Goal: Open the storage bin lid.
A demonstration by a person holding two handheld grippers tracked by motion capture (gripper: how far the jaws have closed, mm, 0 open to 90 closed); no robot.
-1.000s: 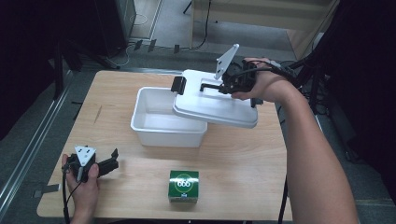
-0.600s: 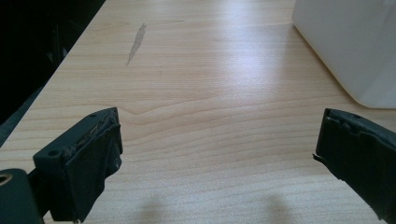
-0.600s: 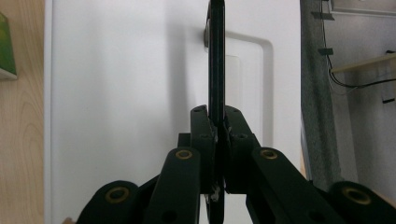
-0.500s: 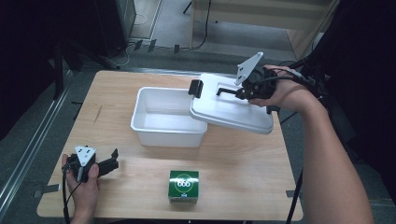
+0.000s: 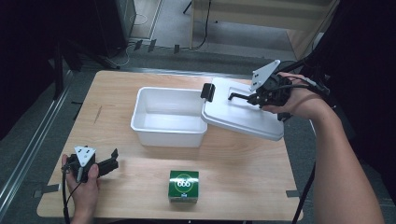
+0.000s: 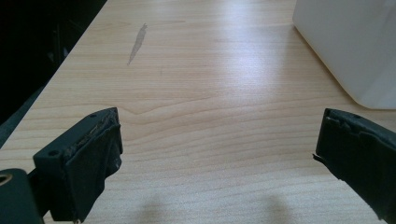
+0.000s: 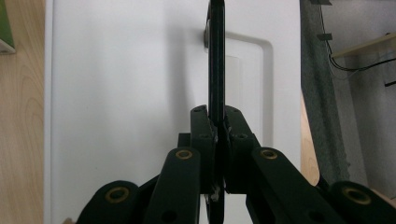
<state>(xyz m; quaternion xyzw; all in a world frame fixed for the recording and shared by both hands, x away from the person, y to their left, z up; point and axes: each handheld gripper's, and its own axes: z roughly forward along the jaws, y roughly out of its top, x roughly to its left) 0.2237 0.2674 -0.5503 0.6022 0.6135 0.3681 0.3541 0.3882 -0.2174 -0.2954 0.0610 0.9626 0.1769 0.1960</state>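
Tilting down toward the white bin (image 5: pixel 169 116), lid (image 5: pixel 243 114) handle (image 7: pixel 215 60) in right gripper (image 5: pixel 250 99)

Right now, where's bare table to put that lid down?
Free: right of the green box, below the lid; also between left hand-held gripper and white bin. Crowded: the far right, where the right hand-held gripper holds the lid.

Overall light: even overhead light on the pale wooden table (image 5: pixel 233 163); its surroundings fall into deep shadow.
Glare: a soft white sheen on the wood in the left gripper view.
Shadows: faint under the white plastic lid (image 5: pixel 243 112).
Focus: the right gripper (image 7: pixel 218 135) looms close, slightly soft.
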